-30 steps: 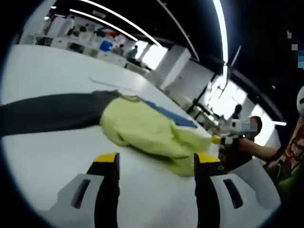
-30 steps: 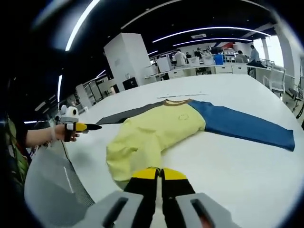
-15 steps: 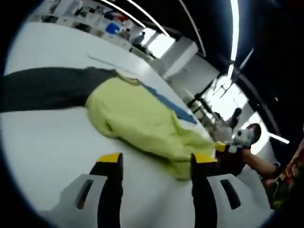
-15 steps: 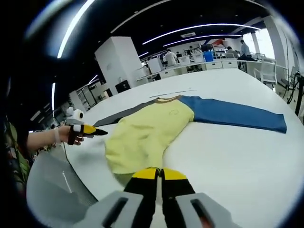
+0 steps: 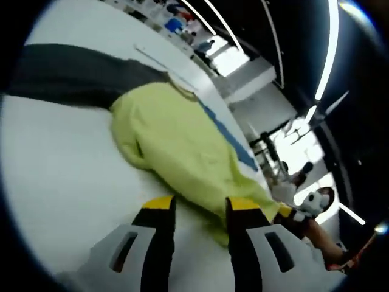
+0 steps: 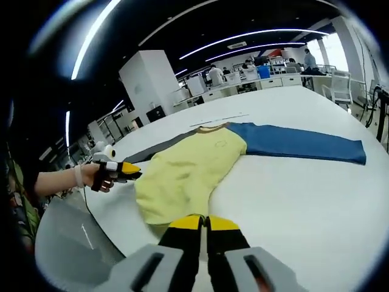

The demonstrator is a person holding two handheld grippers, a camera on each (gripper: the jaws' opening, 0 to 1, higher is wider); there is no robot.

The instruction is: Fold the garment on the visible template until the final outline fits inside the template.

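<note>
In the left gripper view, the dark grey fabric sleeve [image 5: 67, 76] of the garment stretches across the upper left of the white table [image 5: 55, 182]. Right of it lies the pale yellow-green cloth body of the long-sleeved shirt [image 5: 176, 143], rumpled, its hem end running down toward the jaws. A strip of the blue fabric sleeve [image 5: 228, 137] shows past its far edge. The left gripper [image 5: 196, 204] rises from the bottom with its yellow-tipped black jaws apart, the shirt's lower edge lying in the gap just beyond the tips; whether they touch the cloth cannot be told. At the far right, a person's hand [image 5: 313, 228] holds the other gripper close to the shirt's hem corner.

In the right gripper view, a hand [image 6: 97, 176] at the left holds the left gripper [image 6: 130, 170] level, its yellow tips pointing at the shirt's near left edge, just beside it. The shirt [image 6: 188, 170] lies flat in the middle of the table [image 6: 304, 201], grey sleeve [image 6: 155, 151] going left behind it, blue sleeve [image 6: 301, 143] reaching far right. The right gripper [image 6: 204, 222] stands at the bottom, its jaws pressed together on nothing, tips just short of the shirt's hem.
</note>
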